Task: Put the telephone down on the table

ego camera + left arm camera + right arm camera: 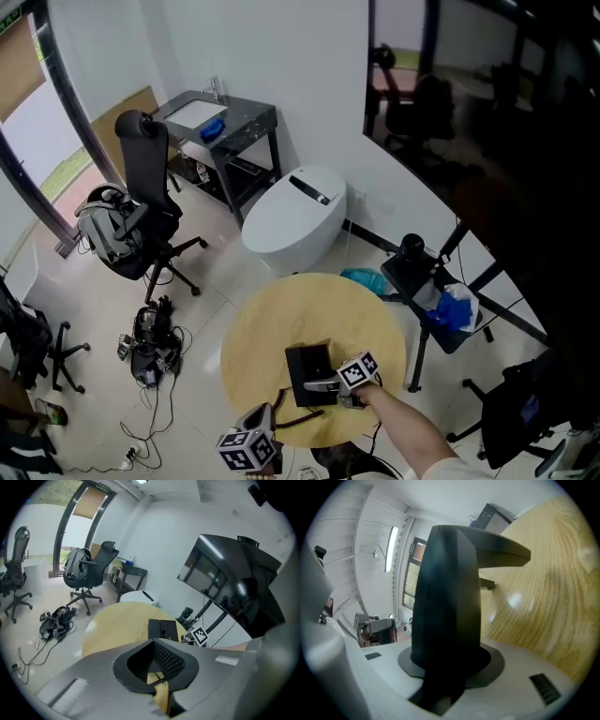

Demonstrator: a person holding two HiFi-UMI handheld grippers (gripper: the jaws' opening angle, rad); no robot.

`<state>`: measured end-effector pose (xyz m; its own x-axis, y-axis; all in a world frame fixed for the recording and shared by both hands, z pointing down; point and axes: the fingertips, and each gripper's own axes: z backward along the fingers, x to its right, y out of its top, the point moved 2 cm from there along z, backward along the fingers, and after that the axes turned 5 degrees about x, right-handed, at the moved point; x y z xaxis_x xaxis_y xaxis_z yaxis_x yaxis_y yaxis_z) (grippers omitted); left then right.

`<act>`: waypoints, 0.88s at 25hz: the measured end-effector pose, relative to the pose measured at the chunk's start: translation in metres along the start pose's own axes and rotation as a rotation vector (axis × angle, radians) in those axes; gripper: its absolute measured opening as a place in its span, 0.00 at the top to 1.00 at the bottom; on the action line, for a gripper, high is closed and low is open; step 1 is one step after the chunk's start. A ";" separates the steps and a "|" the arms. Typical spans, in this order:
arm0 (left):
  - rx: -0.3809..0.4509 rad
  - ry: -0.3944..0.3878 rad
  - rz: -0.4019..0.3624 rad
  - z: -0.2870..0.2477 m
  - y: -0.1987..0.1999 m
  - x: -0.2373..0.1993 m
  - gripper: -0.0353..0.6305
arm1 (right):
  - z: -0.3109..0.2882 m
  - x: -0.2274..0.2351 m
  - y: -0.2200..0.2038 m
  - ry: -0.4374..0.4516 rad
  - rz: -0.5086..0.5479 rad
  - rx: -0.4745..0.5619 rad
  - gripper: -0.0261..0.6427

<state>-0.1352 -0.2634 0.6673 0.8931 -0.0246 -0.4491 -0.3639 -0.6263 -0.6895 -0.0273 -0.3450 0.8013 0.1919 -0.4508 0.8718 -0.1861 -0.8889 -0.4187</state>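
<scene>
Gripping the black telephone with my right gripper, I have its jaws partway open and pressed on the body, which fills the space between them. The telephone is over the near side of the round wooden table. My left gripper hovers at the table's near edge, jaws almost together; a thin black cord crosses the slit, pinched or not I cannot tell

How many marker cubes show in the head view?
2. One cube rides the right hand-held gripper, gripping the telephone; the other rides the left hand-held gripper at the table's near edge. None looks hidden.
</scene>
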 end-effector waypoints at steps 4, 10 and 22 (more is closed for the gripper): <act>-0.014 -0.014 0.012 -0.006 -0.003 0.005 0.97 | 0.000 0.008 -0.001 -0.029 0.054 -0.034 0.70; -0.032 -0.026 -0.006 -0.013 -0.005 0.012 0.97 | 0.007 0.015 -0.007 -0.108 0.089 -0.097 0.66; -0.044 -0.044 -0.014 -0.017 -0.008 0.018 0.97 | 0.014 0.023 -0.008 -0.231 0.063 -0.178 0.54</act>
<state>-0.1116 -0.2720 0.6740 0.8853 0.0177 -0.4646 -0.3388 -0.6598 -0.6707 -0.0076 -0.3499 0.8214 0.3852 -0.5297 0.7557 -0.3673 -0.8392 -0.4011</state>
